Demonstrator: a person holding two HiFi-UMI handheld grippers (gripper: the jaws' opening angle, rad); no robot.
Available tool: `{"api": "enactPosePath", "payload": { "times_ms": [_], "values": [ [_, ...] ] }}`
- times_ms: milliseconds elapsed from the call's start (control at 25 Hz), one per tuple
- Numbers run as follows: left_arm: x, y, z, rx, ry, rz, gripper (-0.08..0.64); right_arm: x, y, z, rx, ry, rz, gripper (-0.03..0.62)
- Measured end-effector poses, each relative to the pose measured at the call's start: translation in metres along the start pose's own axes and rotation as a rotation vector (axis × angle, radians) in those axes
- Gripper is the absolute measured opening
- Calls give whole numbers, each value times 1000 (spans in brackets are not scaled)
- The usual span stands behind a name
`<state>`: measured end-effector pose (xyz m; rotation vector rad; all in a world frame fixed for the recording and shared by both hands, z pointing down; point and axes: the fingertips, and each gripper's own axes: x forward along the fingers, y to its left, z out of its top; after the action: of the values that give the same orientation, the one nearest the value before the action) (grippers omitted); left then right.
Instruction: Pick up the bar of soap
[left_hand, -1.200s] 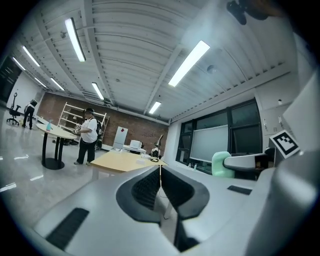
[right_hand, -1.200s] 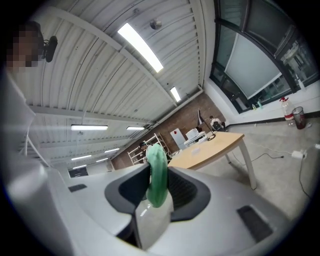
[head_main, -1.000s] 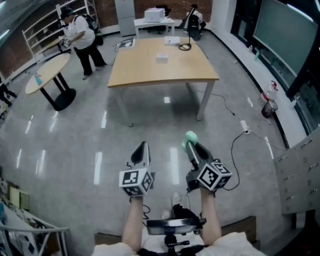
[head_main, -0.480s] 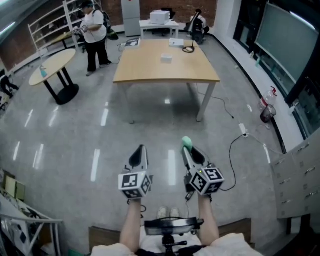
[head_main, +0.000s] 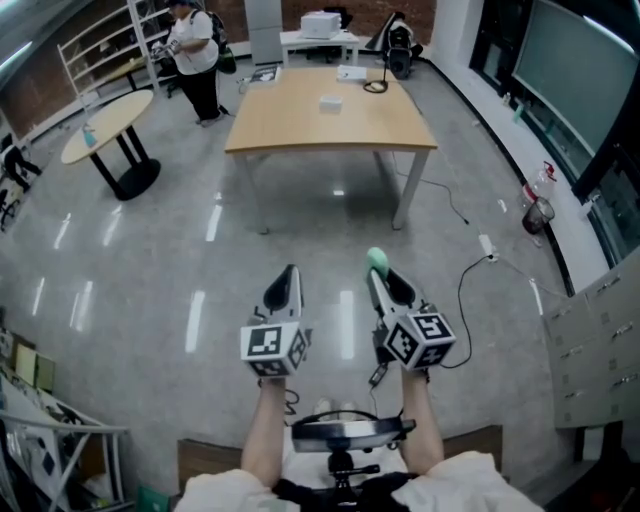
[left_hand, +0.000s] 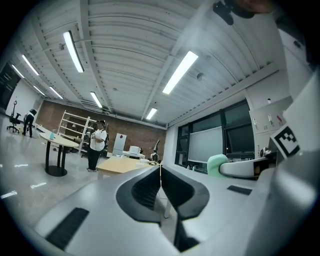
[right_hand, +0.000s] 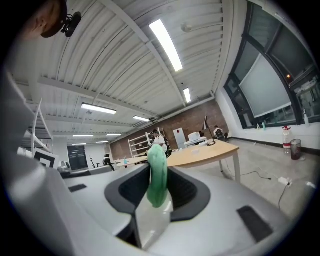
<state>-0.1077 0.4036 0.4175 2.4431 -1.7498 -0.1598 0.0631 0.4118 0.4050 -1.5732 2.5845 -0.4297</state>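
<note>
**Tongs lifted forward, bystander walked off**

Over the last second both tongs rose in the head view. The right tongs (head_main: 379, 272) swung from a leftward lean to nearly straight ahead, and the bar of soap (head_main: 377, 261) rode higher with them. The left tongs (head_main: 288, 272) crept up a little. The person (head_main: 195, 48) in the white top walked from beside the round table (head_main: 105, 125) toward the shelves (head_main: 100, 40). The wooden bench (head_main: 330, 125) slid slightly up the frame.

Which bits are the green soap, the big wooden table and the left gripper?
bar of soap (right_hand: 157, 175): right gripper view, middle of its green edge.
wooden table (head_main: 300, 125): head view, bare part of its top.
left gripper (left_hand: 160, 170): left gripper view, where its closed fingertips meet.
</note>
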Motion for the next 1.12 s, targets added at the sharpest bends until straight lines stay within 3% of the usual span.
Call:
{"api": "enactPosePath", "payload": {
  "times_ms": [1120],
  "values": [
    [11, -17, 9, 50, -1, -6, 15, 0, -1, 3, -61, 8, 20, 117]
  ]
}}
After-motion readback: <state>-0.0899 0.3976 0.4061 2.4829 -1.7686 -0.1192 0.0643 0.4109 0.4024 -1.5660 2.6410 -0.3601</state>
